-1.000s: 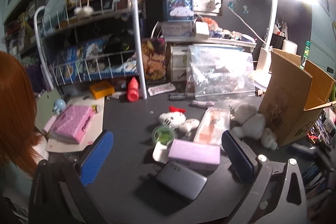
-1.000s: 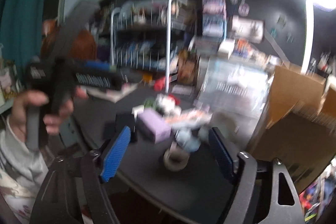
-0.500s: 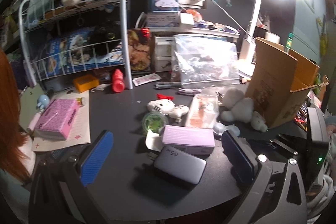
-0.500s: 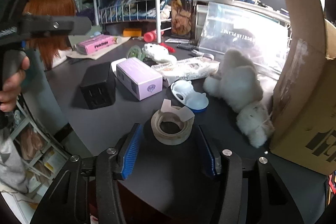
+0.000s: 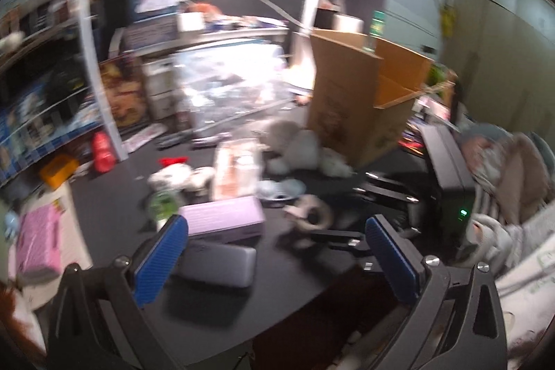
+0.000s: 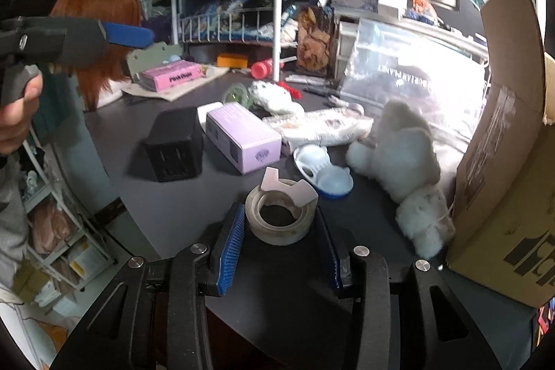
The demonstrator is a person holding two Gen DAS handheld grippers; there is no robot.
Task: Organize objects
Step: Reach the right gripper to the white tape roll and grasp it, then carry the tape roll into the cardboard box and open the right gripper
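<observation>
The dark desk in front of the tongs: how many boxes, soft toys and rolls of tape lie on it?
Boxes: 3 (purple box, black box, cardboard box)
Soft toys: 2 (grey plush, white plush)
Tape rolls: 1 (tape roll)
Total: 6

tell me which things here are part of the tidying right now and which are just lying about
In play:
- roll of tape, between the closing jaws of the right hand-held gripper
- cardboard box, open and the likely destination

Lying about:
- lilac box
- black charger block
- white plush toy
- pink packet
- left hand-held gripper, open over the desk, holding nothing
</observation>
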